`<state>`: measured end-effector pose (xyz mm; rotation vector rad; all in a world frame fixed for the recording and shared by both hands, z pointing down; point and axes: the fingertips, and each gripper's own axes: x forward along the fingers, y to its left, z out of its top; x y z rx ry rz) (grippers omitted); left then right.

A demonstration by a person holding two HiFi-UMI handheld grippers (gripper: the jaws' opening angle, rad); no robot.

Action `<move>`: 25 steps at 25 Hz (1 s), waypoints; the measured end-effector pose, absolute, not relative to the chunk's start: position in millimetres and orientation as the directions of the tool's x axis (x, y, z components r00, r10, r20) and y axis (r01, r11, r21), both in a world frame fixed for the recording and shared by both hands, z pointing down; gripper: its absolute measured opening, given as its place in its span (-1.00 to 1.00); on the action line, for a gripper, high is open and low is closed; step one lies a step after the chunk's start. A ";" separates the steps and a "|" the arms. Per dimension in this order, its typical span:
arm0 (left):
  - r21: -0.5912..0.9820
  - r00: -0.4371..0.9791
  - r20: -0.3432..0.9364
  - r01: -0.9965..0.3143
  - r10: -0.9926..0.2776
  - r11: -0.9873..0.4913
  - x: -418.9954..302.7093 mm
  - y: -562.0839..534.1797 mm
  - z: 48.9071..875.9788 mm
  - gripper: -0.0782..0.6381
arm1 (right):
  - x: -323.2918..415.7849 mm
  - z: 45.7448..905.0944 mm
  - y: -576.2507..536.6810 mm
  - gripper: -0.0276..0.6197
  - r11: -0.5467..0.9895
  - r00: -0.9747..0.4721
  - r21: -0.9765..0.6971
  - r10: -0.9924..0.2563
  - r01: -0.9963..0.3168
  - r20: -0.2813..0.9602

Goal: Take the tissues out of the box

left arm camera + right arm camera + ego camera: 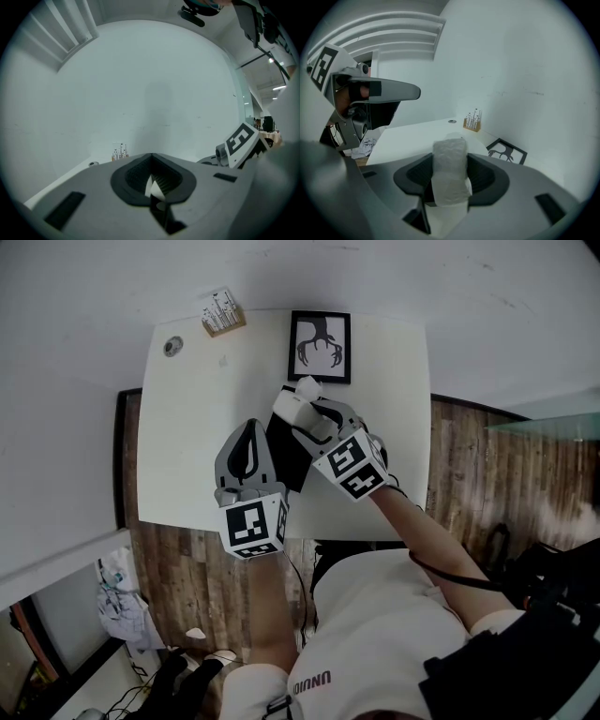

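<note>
The right hand-held gripper is clamped on a white tissue, which stands upright between its jaws above the black box on the white worktop. The left hand-held gripper, jaws together, sits just beside it at the box.

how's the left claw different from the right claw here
The right claw grips a white tissue; the left claw has its jaws almost together, only a white sliver between. The right claw reaches farther over the table, near the framed picture; the left claw sits nearer the person. Both carry marker cubes.
</note>
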<state>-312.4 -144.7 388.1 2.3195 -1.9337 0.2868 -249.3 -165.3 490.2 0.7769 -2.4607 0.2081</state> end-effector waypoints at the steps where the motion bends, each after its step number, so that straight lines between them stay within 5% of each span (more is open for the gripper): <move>1: -0.038 0.172 0.212 -0.982 -0.962 -0.184 -312.5 -144.8 387.8 -0.75 | -248.7 489.1 -165.6 -0.21 0.821 -0.686 0.013 -0.486 -0.571 0.542; 25: -0.048 0.179 0.181 -0.981 -0.967 -0.190 -307.2 -137.8 376.2 -0.75 | -237.2 431.8 -163.9 -0.21 0.794 -0.728 -0.022 -0.547 -0.608 0.414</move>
